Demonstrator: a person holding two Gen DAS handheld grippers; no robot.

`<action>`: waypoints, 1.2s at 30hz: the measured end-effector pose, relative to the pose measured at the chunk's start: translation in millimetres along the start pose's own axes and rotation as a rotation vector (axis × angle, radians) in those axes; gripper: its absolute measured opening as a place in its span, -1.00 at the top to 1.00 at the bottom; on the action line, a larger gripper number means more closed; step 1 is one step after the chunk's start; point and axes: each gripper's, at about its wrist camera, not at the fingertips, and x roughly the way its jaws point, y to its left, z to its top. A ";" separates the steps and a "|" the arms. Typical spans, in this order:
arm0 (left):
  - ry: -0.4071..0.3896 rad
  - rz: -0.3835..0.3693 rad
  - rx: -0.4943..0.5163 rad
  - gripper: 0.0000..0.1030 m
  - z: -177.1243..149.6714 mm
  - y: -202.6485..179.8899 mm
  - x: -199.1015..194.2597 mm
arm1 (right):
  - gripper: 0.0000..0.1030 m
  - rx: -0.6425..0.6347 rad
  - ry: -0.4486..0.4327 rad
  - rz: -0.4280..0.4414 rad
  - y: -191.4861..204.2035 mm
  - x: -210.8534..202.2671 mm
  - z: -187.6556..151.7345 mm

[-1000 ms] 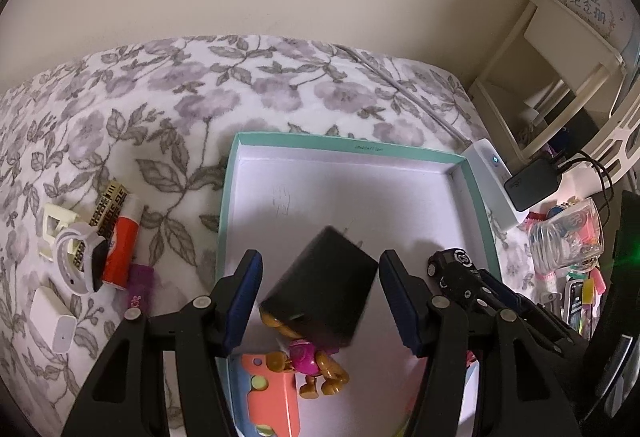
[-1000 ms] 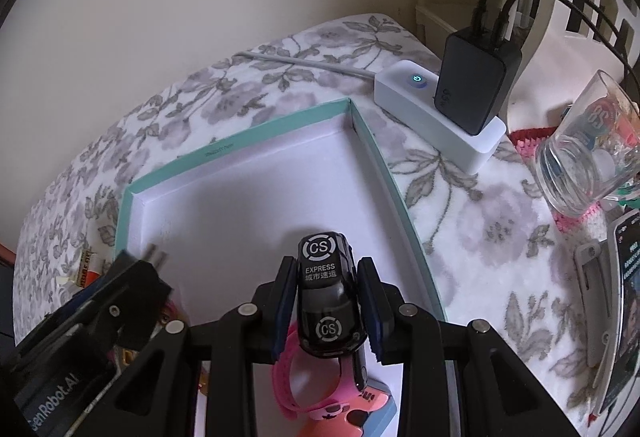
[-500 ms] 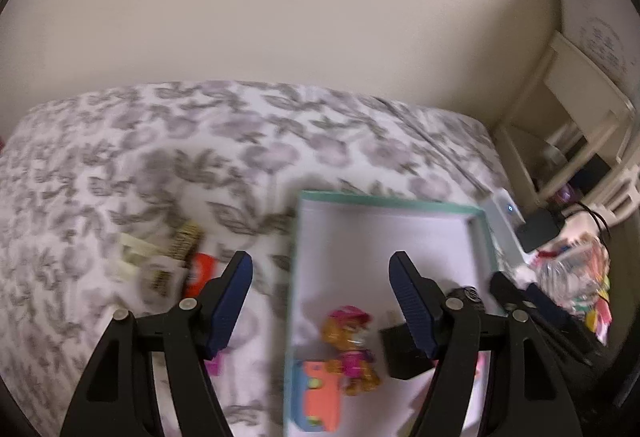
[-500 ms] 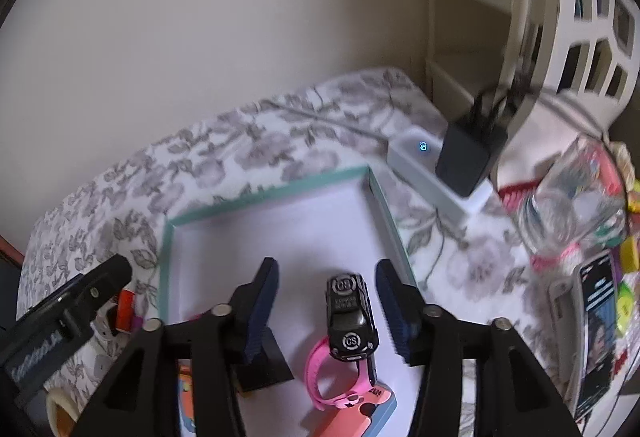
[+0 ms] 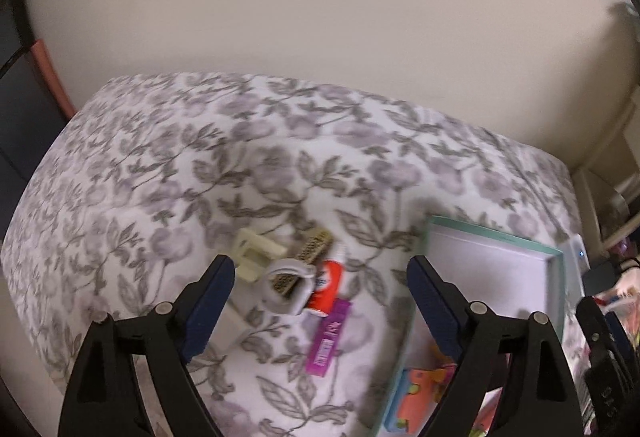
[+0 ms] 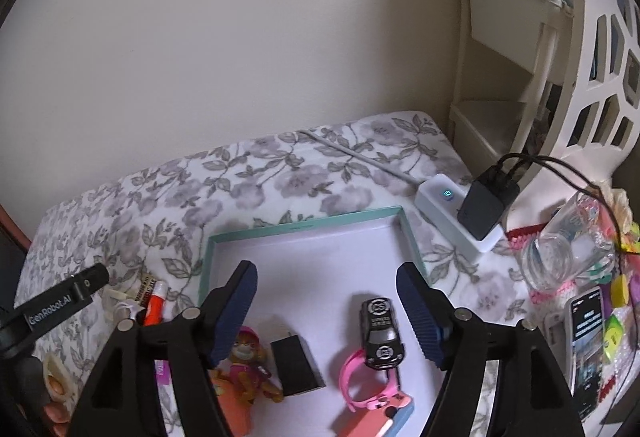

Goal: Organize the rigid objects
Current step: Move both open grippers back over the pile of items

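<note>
Dim, soft indoor light; left wrist view motion-blurred, right sharp, both with dark, curved fisheye edges.

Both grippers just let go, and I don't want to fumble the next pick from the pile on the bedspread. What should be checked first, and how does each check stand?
1. left gripper empty: ok, its jaws have just been opening and nothing sits between them.
2. right gripper empty: ok, jaws just opened and clear of the toy car.
3. Toy car and black charger inside the teal box: ok, both lie flat on its floor.
4. Pile in front of the left gripper: ok, red tube and purple stick visible.
5. Items separable: not ok, the white ring touches the tube.
6. Sharp view: not ok, the left wrist picture is blurred.
</note>
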 end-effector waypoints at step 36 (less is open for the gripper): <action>0.218 0.121 -0.329 -0.91 -26.9 158.7 56.4 | -0.99 -0.222 0.234 0.269 169.2 59.7 -74.8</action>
